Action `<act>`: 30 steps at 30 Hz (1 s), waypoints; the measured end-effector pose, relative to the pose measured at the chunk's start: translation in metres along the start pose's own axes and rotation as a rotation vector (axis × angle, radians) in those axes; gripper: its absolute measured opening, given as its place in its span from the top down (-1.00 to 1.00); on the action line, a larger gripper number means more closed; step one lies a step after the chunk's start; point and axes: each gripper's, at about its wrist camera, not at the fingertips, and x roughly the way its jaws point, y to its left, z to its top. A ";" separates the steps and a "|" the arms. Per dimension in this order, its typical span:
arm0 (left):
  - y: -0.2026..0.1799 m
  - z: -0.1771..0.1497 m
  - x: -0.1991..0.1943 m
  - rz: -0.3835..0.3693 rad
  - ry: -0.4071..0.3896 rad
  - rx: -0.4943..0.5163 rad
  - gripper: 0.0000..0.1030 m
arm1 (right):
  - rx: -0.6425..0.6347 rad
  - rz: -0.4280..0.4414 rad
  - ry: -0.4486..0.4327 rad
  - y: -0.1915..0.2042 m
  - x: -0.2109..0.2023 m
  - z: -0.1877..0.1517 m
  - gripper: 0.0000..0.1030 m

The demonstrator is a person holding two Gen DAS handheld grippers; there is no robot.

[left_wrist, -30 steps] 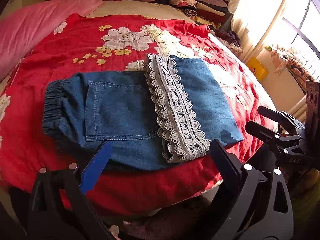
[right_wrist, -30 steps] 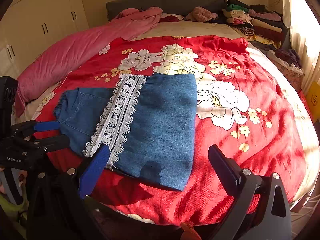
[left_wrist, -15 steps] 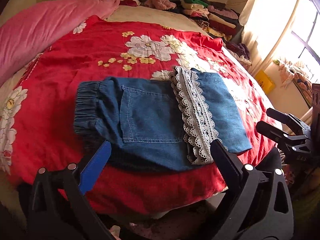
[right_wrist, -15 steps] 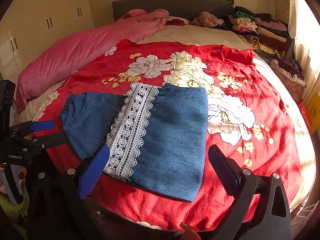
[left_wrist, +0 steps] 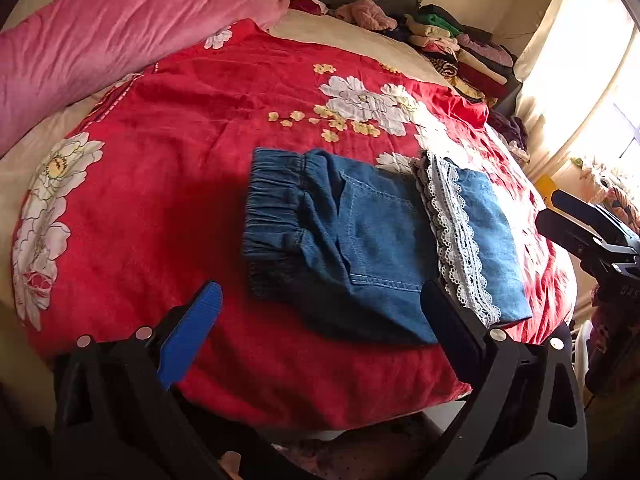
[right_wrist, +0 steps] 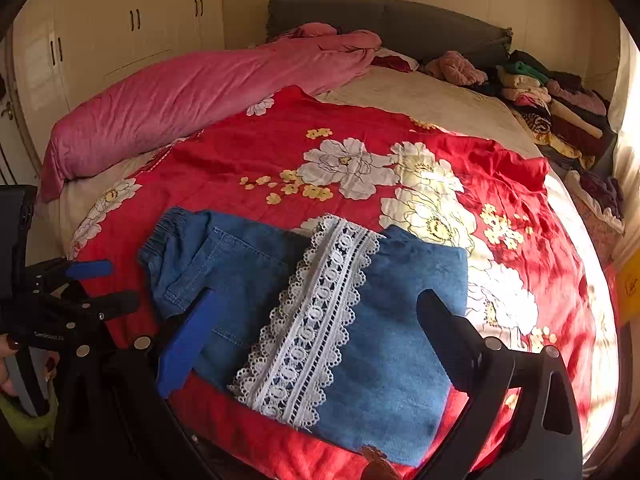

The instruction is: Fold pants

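Denim pants (left_wrist: 372, 240) lie flat on the red floral blanket (left_wrist: 180, 160) near the bed's front edge, already folded once: the leg end with the lace trim (right_wrist: 312, 324) is doubled back over the seat. Long axis runs left-right across both views, elastic waistband (left_wrist: 272, 216) at the left end, folded edge at the right. Left gripper (left_wrist: 320, 320) sits just in front of the waistband half; right gripper (right_wrist: 312, 340) sits in front of the lace and folded half. Each hand is nearest its own end. Both grippers have jaws spread wide, holding nothing, and hang short of the cloth, not touching. Judgement: next fold likely brings one end over the other along that axis, so either end could be pinched. Pink duvet (right_wrist: 192, 96) and clothes stack (right_wrist: 552, 108) lie well apart.
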 end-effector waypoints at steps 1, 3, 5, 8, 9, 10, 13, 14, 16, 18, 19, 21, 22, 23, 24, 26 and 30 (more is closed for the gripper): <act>0.003 0.000 0.001 0.000 0.000 -0.007 -0.81 | -0.010 0.005 0.000 0.003 0.003 0.003 -0.91; 0.009 0.001 0.002 0.001 0.001 -0.022 -0.81 | -0.028 0.013 0.002 0.009 0.009 0.010 -0.91; 0.014 0.001 0.004 0.000 0.004 -0.034 -0.81 | -0.045 0.023 0.005 0.014 0.015 0.015 -0.91; 0.019 0.000 0.008 -0.002 0.014 -0.051 -0.81 | -0.068 0.040 0.014 0.022 0.025 0.023 -0.91; 0.021 0.000 0.010 -0.003 0.017 -0.055 -0.81 | -0.076 0.044 0.016 0.025 0.027 0.025 -0.91; 0.022 0.000 0.011 -0.003 0.020 -0.059 -0.81 | -0.083 0.049 0.018 0.027 0.030 0.028 -0.91; 0.026 -0.001 0.016 -0.007 0.032 -0.074 -0.81 | -0.092 0.083 0.022 0.032 0.038 0.038 -0.91; 0.028 -0.001 0.018 -0.008 0.036 -0.080 -0.81 | -0.093 0.095 0.024 0.034 0.040 0.041 -0.91; 0.031 -0.002 0.021 -0.016 0.043 -0.093 -0.81 | -0.104 0.115 0.028 0.038 0.045 0.048 -0.91; 0.034 -0.002 0.024 -0.027 0.049 -0.103 -0.81 | -0.131 0.133 0.035 0.045 0.051 0.054 -0.91; 0.036 -0.003 0.026 -0.035 0.051 -0.109 -0.81 | -0.145 0.140 0.038 0.048 0.054 0.057 -0.91; 0.037 -0.004 0.029 -0.047 0.052 -0.119 -0.81 | -0.170 0.166 0.050 0.055 0.062 0.062 -0.91; 0.037 -0.004 0.031 -0.049 0.055 -0.120 -0.81 | -0.177 0.178 0.058 0.058 0.067 0.064 -0.91; 0.037 -0.005 0.033 -0.054 0.058 -0.120 -0.81 | -0.183 0.190 0.069 0.061 0.072 0.067 -0.91; 0.037 -0.005 0.034 -0.061 0.056 -0.122 -0.81 | -0.191 0.202 0.080 0.064 0.077 0.069 -0.91; 0.035 -0.006 0.037 -0.077 0.056 -0.124 -0.73 | -0.206 0.217 0.102 0.070 0.087 0.072 -0.91; 0.034 -0.008 0.044 -0.107 0.061 -0.136 -0.36 | -0.242 0.238 0.148 0.083 0.108 0.076 -0.91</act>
